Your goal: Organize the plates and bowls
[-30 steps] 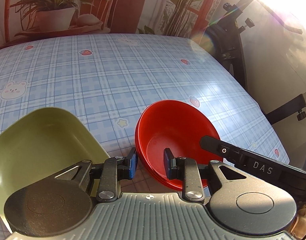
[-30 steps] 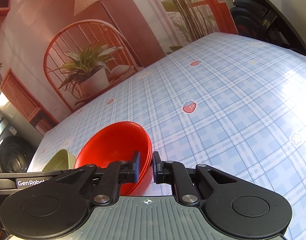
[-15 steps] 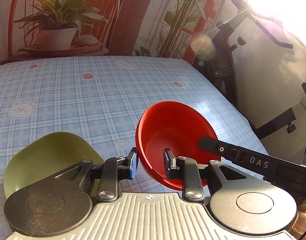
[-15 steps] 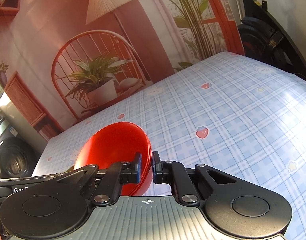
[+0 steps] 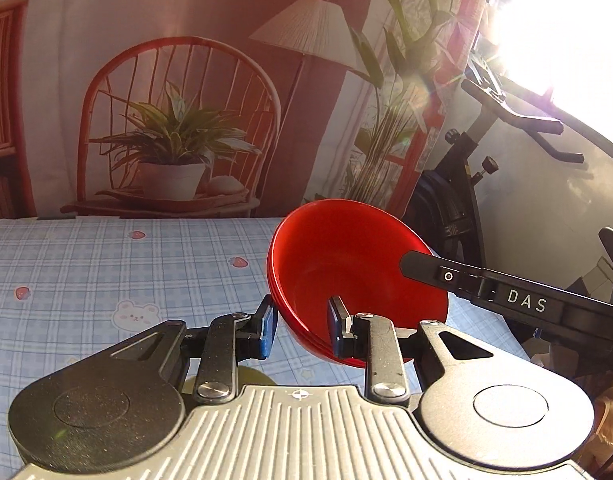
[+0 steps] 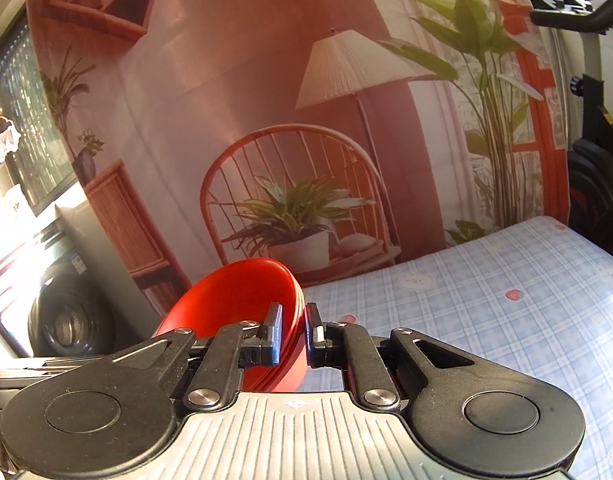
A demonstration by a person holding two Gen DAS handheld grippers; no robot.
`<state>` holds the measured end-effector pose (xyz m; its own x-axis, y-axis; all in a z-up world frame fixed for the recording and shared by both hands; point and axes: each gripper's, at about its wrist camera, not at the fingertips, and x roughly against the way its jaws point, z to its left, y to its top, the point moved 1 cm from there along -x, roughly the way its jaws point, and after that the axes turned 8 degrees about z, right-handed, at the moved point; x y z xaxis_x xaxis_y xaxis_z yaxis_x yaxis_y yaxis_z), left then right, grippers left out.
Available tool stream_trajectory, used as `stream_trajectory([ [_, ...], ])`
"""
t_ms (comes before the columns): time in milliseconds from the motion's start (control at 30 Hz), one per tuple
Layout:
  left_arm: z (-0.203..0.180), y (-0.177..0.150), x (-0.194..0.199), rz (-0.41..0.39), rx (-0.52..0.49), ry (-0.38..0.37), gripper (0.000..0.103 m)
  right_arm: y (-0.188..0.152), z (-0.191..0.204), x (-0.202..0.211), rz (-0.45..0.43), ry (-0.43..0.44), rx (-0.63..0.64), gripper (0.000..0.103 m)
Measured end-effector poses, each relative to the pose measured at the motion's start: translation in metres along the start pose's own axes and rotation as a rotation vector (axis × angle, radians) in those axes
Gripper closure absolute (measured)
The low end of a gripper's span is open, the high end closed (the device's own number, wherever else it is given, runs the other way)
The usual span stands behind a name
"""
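A glossy red stack of bowls, smooth and round with several thin rims nested closely, is held tilted above the tablecloth. Its near rim is straddled by the left gripper, one blue-padded finger inside and one outside the wall. In the right wrist view the opposite rim of the stack is pinched by the right gripper, whose fingers are nearly together on the thin wall. A sliver of a green dish is seen below the left gripper. The cloth is a pale blue plaid with printed strawberries and bears. Beyond hangs a printed backdrop, matte and softly creased.
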<state>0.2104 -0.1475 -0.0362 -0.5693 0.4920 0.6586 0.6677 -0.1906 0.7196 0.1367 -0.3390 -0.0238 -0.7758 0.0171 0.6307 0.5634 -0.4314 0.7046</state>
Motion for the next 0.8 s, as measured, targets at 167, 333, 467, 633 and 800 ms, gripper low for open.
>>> stream_trajectory([
  [167, 0.010, 0.008, 0.027, -0.052, -0.008, 0.036, 0.075, 0.017, 0.033, -0.005, -0.031, 0.027, 0.075, 0.093],
  [333, 0.031, 0.001, 0.034, -0.039, 0.025, 0.058, 0.075, 0.007, 0.050, -0.020, 0.007, 0.049, 0.084, 0.092],
  [467, 0.051, -0.010, 0.028, 0.001, 0.059, 0.070, 0.075, -0.011, 0.053, -0.041, 0.063, 0.059, 0.061, 0.092],
  [633, 0.071, -0.027, 0.016, 0.048, 0.095, 0.067, 0.075, -0.035, 0.052, -0.060, 0.133, 0.055, 0.040, 0.092],
  [800, 0.082, -0.045, 0.000, 0.099, 0.112, 0.066, 0.075, -0.052, 0.050, -0.073, 0.183, 0.040, 0.029, 0.092],
])
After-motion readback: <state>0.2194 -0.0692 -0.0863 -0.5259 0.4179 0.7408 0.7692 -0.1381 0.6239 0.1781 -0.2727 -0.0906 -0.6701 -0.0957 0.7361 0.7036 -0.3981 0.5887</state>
